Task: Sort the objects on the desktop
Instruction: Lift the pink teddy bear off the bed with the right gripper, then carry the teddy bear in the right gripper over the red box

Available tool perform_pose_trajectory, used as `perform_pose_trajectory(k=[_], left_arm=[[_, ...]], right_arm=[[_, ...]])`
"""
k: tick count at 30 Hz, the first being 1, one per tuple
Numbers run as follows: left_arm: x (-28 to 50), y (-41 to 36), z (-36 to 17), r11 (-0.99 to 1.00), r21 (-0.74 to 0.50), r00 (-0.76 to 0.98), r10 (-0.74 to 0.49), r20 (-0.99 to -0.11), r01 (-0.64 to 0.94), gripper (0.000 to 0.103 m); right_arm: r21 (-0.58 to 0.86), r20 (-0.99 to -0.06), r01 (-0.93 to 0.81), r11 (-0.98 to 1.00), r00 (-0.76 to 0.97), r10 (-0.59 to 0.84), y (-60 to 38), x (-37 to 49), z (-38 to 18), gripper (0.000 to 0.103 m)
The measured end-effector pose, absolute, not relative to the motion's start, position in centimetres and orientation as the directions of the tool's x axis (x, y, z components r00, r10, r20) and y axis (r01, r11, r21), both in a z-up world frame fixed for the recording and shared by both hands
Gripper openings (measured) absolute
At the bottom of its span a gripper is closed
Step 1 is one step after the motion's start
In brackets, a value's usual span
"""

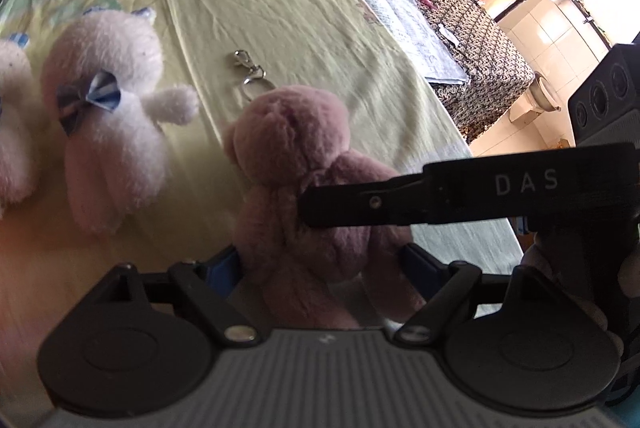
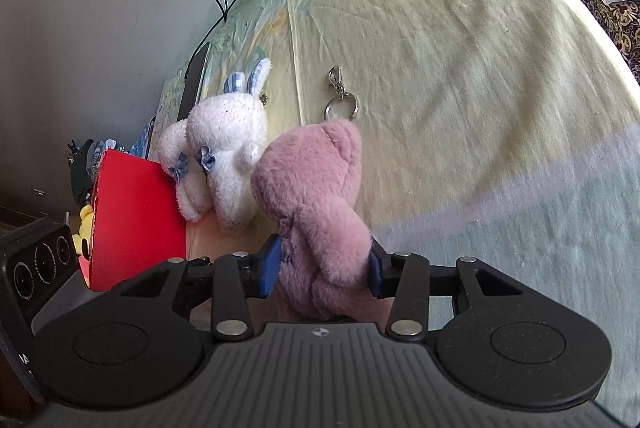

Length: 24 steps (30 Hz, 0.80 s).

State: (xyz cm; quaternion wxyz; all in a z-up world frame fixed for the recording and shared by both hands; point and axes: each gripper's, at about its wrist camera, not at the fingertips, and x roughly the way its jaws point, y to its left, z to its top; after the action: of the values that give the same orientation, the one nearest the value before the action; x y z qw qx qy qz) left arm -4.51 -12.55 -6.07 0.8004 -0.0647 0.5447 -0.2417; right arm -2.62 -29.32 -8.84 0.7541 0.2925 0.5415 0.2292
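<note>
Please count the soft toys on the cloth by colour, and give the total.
Pink soft toy: 1
White soft toys: 2
Total: 3
The pink one sits between the right gripper pads.

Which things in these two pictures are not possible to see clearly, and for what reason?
- Pink plush bear, lower body: both views, hidden behind the claw bodies.
- Second white plush: left view, cut by the frame edge.
- Left claw grip: its fingertips are covered by the bear.
- Papers: writing too small.
</note>
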Motion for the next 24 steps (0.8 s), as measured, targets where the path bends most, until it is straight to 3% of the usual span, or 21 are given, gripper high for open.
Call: perform_pose_trajectory(k=[14, 24], left_arm=[[-8.2, -11.0, -0.2, 0.858, -0.351, 0.430, -0.496, -0.754, 0.374, 0.084], [-10.7, -3.3, 5.0, 0.874, -0.332, 0.567, -0.484, -0.667, 0.355, 0.084]], right_arm=[[0.687, -0.611, -0.119, 0.717, 0.440, 0.658, -28.4, -6.3, -2.8, 0.043], [0.672, -0.512, -0.262, 0.693, 0.512, 0.690, -21.9, -7.8, 2.2, 0.042]])
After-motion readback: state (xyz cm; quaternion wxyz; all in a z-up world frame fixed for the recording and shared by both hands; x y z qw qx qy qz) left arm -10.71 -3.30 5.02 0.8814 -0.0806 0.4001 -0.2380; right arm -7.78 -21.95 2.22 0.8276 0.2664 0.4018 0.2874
